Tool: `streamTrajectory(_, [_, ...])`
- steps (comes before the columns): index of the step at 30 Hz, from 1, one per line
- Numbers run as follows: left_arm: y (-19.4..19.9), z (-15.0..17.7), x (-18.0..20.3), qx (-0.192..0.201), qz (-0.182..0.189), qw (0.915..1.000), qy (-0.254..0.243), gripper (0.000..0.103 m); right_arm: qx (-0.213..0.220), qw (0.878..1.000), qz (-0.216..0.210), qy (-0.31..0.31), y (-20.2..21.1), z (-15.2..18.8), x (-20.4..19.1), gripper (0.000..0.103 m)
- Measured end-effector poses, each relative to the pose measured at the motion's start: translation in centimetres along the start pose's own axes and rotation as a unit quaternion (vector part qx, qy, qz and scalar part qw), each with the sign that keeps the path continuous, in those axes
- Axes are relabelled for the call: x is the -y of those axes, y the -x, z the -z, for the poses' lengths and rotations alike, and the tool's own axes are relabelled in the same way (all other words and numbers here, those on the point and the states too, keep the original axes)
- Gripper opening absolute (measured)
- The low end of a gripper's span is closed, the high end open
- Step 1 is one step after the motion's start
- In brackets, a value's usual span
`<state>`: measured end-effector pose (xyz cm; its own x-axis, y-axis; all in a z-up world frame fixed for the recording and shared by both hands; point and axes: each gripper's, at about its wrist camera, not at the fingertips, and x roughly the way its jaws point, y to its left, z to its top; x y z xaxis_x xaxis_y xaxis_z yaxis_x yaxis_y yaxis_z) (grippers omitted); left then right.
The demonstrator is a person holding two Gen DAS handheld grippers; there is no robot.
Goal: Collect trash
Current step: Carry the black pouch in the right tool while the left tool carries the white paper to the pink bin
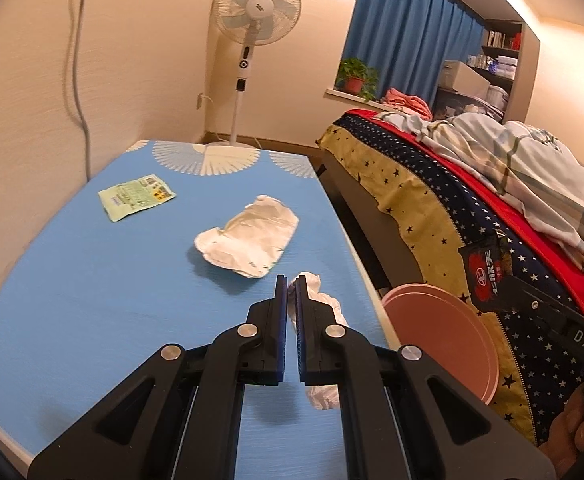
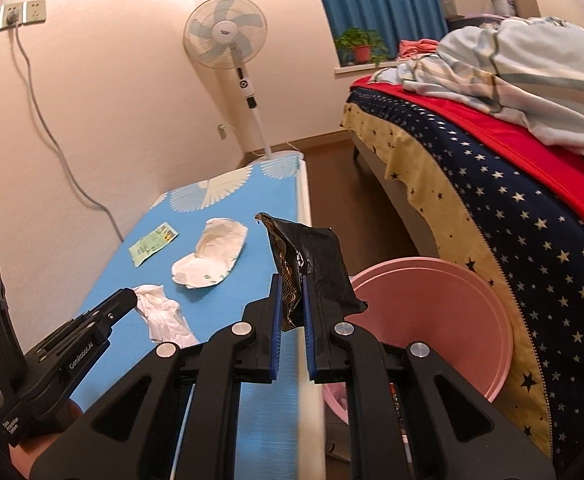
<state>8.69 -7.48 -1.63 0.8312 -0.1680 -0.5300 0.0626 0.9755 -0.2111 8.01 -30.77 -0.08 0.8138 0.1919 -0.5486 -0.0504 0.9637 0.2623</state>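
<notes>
Left gripper clenching a crumpled white tissue at lower centre of the left wrist view — tissue bulging out to the right of the jaws and hanging just above the blue bench. Same gripper showing at lower left of the right wrist view, the tissue trailing from its tip.

Right gripper grasping a black snack wrapper, jaws pinching its lower edge, the wrapper standing up at centre frame and overlapping the rim of the pink bin to the right. Bin sitting on the floor between the bench and the bed, right of centre.

Lying on the bench, not being touched:
- crumpled white paper bag, centre of the left wrist view;
- green printed packet, upper left of that bag, near the wall side.

Standing fan occupying the upper centre, behind the far end of the bench. Blue curtain and potted plant sitting at upper right — bedding heaped on the bed below them.
</notes>
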Motion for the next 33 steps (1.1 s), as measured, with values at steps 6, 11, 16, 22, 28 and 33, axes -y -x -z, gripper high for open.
streamTrajectory(6, [-1.0, 0.4, 1.7, -0.004, 0.02, 0.9998, -0.007, 0.004, 0.002, 1.0, 0.016, -0.009, 0.0, 0.4, 1.0, 0.01])
streamTrajectory(11, [-1.9, 0.8, 3.7, -0.009, 0.042, 0.999, -0.013, 0.004, 0.004, 0.999, 0.039, -0.032, 0.1, 0.4, 2.9, 0.01])
streamTrajectory(16, [-2.9, 1.3, 5.9, -0.015, 0.069, 0.9973, -0.022, 0.004, 0.003, 0.997, 0.061, -0.053, 0.1, 0.6, 4.6, 0.01])
streamTrajectory(22, [-4.3, 1.9, 8.2, -0.025, 0.094, 0.9948, -0.029, 0.004, -0.005, 0.994, 0.083, -0.076, -0.2, 1.1, 6.4, 0.01])
streamTrajectory(28, [-6.1, 2.5, 9.8, -0.042, 0.107, 0.9928, -0.032, 0.004, -0.019, 0.991, 0.099, -0.09, -0.9, 1.7, 7.8, 0.01])
streamTrajectory(33, [-7.6, 3.0, 10.8, -0.064, 0.111, 0.9911, -0.036, 0.004, -0.035, 0.987, 0.108, -0.111, -1.8, 2.3, 9.1, 0.01])
